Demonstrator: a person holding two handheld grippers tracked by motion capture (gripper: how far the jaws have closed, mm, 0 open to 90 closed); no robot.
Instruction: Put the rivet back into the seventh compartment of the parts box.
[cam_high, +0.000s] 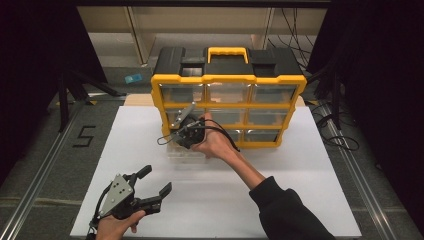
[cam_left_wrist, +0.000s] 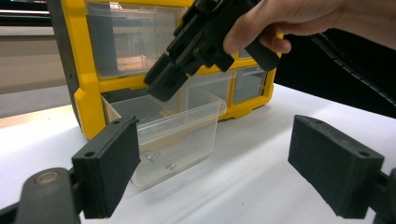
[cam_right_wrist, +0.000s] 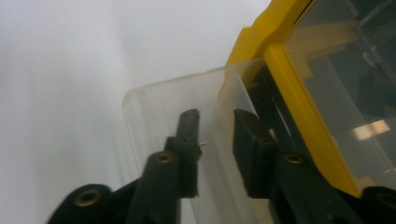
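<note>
Clear plastic drawer (cam_left_wrist: 180, 133) pulled most of the way out of the bottom-left bay of the yellow-and-black organizer (cam_high: 228, 80); it rests on the white surface (cam_high: 280, 200) with its back end at the cabinet's mouth. A few small metal bits lie on its floor.

Right gripper (cam_high: 176, 136) points down into the drawer's open top. In the right gripper view its fingers (cam_right_wrist: 189, 140) stand partly spread, nothing pinched; one hangs inside the drawer, the other next to the side wall by the yellow frame. Cannot tell whether a pad touches the wall.

Left gripper (cam_high: 156, 181) sits low at the near-left of the surface, well apart from the drawer, fingers (cam_left_wrist: 109, 163) spread wide and empty.

Open surface lies in front of and to the right of the drawer. The organizer closes off the far side.
</note>
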